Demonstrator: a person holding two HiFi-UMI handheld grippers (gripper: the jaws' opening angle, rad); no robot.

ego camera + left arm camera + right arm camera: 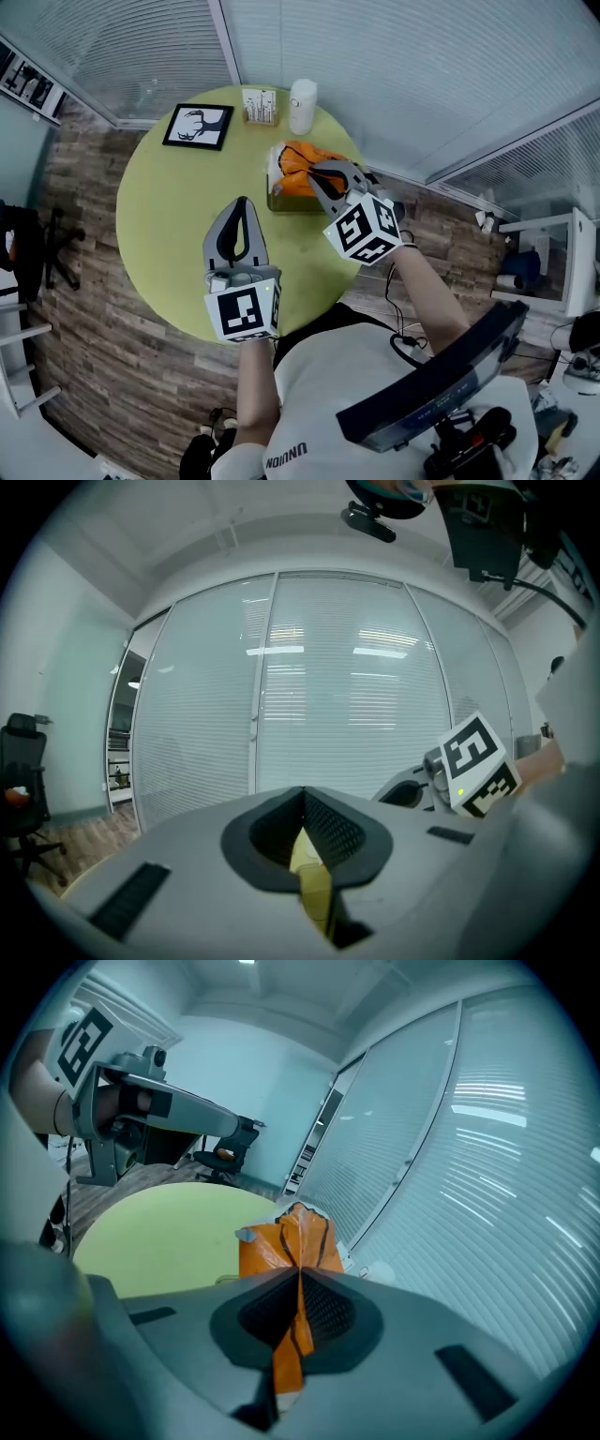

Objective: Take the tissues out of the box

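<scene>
Pinches a fold of the orange tissue pack [281,1241] in the right tongs [298,1274], pressed tight, toward the far right edge of the table [159,216]. Shows only a strip of the box [281,203] under pack and tongs. Holds the left tongs [302,797] pressed together on nothing, just inside the near edge. Cannot read the pack's print.

We are looking down on 1 round yellow-green table [159,234] standing on a wood-plank floor [84,309]. Near its far edge 1 black-framed picture [198,126] is lying flat. To its right, 1 small printed box [260,106] and 1 white cylinder [303,105] are standing side by side. Slatted blinds [403,66] are covering the glass walls.
</scene>
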